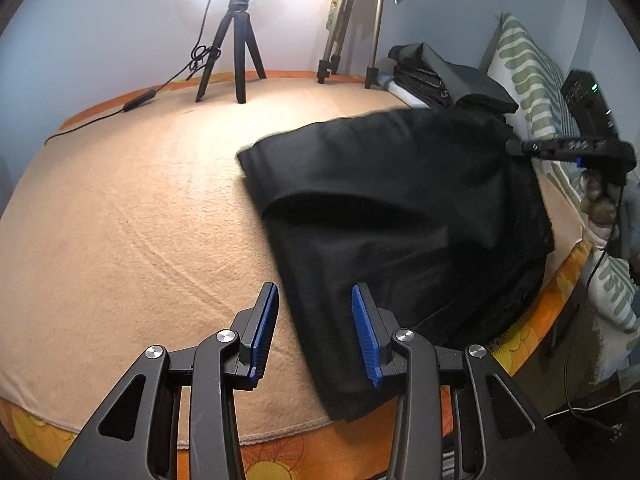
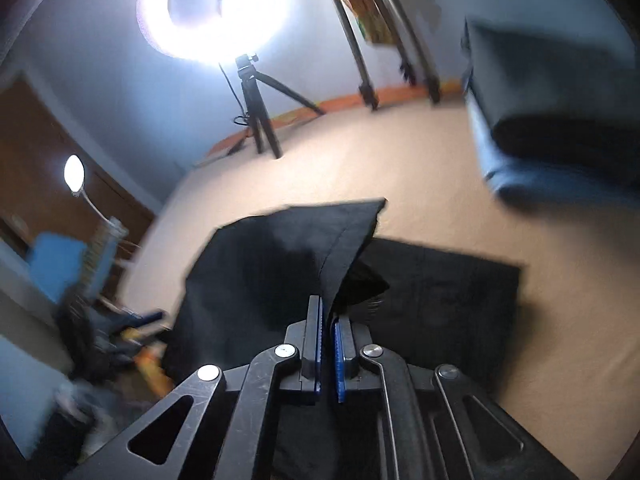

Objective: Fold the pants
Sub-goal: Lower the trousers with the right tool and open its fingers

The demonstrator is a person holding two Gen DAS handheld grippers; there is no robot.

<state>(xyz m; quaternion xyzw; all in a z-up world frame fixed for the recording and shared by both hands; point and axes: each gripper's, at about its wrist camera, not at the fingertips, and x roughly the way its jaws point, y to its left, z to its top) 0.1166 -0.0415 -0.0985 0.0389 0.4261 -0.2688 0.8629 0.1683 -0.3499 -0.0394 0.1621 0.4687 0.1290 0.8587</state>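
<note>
Left gripper gapes wide, its 2 blue pads apart with nothing between them, low over the near edge of the bed. Black pants lie just ahead and to its right on a peach blanket; the right pad sits above the fabric's near-left edge, whether touching I cannot tell.

Right gripper is pinched onto an edge of the pants, jaws nearly together with a fold of cloth rising between the pads. That lifted flap stands up ahead of it, and the rest of the fabric spreads flat on the blanket beyond and to its right. From the left wrist view, the right gripper shows at far right, raised at the pants' far-right edge, held in a hand.

Further ahead of the left gripper: a small black tripod with a cable on the blanket, 1 taller silver tripod to its right. A stack of folded dark clothes sits beyond the pants, against a green-striped pillow. Ring light glares above the small tripod in the right wrist view. Orange floral sheet edges the bed.
</note>
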